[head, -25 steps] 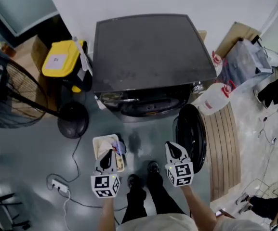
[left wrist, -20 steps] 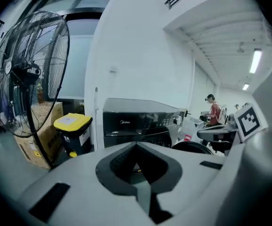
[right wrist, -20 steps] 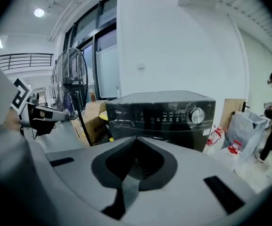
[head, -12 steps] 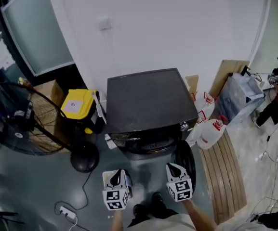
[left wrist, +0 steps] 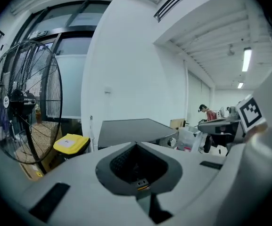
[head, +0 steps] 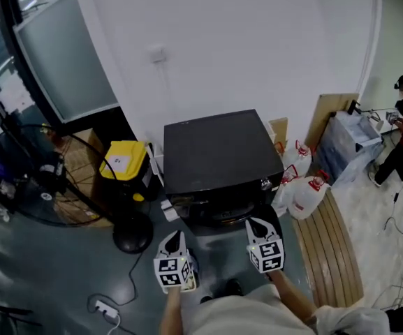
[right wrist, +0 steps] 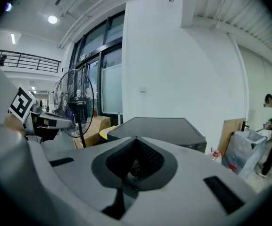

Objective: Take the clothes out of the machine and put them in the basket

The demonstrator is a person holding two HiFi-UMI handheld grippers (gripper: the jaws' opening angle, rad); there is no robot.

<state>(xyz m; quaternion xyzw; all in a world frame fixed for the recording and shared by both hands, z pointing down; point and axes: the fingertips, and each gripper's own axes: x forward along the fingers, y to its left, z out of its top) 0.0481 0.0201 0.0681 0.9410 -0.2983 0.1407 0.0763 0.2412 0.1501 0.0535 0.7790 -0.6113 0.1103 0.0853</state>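
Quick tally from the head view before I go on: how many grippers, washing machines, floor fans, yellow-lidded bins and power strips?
grippers: 2 (left gripper, right gripper)
washing machine: 1
floor fan: 1
yellow-lidded bin: 1
power strip: 1
total: 6

Grey floor (head: 54,267) bears washing machine (head: 215,155), fan (head: 133,233), jugs (head: 306,195).

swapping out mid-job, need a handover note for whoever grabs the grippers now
Left gripper: shut, empty, held in front of the washing machine.
Right gripper: shut, empty, beside it.
Basket: on the floor, mostly hidden under the left gripper.
Done: can't tell; drum contents not visible.
Left: check the drum, move any clothes to the basket.
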